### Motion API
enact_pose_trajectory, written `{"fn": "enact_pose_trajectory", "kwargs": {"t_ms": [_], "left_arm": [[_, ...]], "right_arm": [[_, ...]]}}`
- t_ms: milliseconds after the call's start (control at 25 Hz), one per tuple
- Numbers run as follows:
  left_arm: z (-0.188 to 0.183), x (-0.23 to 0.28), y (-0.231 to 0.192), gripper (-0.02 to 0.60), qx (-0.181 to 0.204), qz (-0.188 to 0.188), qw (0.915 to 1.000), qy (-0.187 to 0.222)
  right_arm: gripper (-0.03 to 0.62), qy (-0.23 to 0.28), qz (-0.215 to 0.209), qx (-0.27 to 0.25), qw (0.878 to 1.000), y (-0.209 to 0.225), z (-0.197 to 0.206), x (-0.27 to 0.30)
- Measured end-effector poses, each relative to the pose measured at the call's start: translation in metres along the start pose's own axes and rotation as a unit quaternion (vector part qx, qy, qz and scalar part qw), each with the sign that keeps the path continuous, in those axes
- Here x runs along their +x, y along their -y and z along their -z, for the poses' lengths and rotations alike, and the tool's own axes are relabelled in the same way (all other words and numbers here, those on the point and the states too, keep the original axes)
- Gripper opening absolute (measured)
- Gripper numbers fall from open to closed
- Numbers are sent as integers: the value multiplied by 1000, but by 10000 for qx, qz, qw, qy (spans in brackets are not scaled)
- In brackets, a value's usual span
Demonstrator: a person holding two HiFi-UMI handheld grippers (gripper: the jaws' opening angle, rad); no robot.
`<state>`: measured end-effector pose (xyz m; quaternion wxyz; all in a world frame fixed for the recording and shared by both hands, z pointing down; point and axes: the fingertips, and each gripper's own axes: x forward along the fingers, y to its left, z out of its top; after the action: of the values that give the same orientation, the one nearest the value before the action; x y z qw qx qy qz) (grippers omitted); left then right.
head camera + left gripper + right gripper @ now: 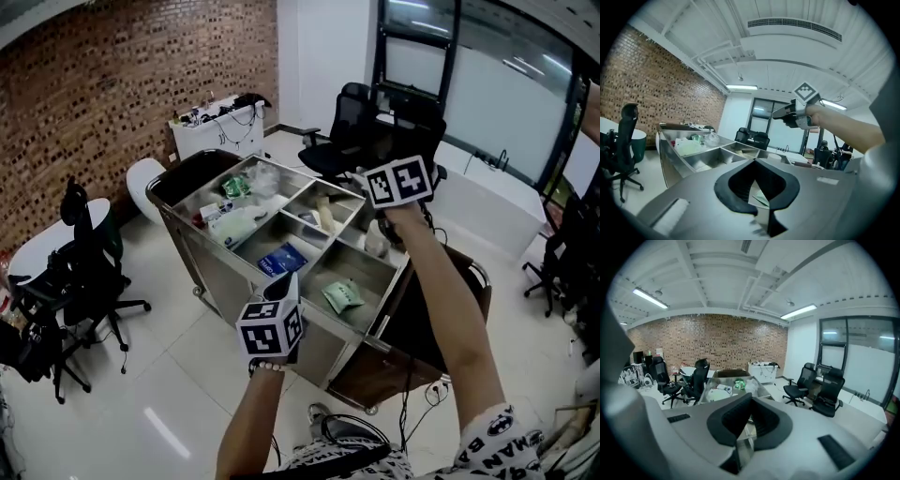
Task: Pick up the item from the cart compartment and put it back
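A steel cart (pixel 217 274) with several open compartments stands in front of me. A green packet (pixel 342 296) lies in the nearest compartment, and it also shows through my left gripper's pads as the green packet (pixel 759 199). One compartment further back holds a blue packet (pixel 281 260), and white bags (pixel 234 223) fill the far ones. My left gripper (pixel 292 280) hovers at the cart's near edge, its jaws (pixel 764 215) together and empty. Raised high over the cart's right side, my right gripper (pixel 362 177) is shut (pixel 740 441) with nothing visible between its pads.
Black office chairs stand left (pixel 80 272) and at the back (pixel 352 131). A white cabinet (pixel 220 127) sits against the brick wall, with a round white table (pixel 42 239) at left. A dark bin (pixel 422 328) hangs on the cart's right end. Cables trail on the floor (pixel 422 394).
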<state>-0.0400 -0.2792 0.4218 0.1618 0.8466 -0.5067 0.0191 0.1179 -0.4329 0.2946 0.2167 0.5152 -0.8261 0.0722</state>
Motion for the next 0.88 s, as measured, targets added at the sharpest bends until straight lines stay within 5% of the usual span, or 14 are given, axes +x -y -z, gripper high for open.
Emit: {"fn": "enact_pose_trajectory", "kwargs": {"t_ms": [480,880], "left_arm": [[34,-69,29,0,237,-172,9995,87],[69,-91,55,0,102,-297,9995,87]], "right_arm": [[5,1521,-523,516,9856,-96,99,-168],[5,1507,-824,801,9819,-146,201,-186]]}}
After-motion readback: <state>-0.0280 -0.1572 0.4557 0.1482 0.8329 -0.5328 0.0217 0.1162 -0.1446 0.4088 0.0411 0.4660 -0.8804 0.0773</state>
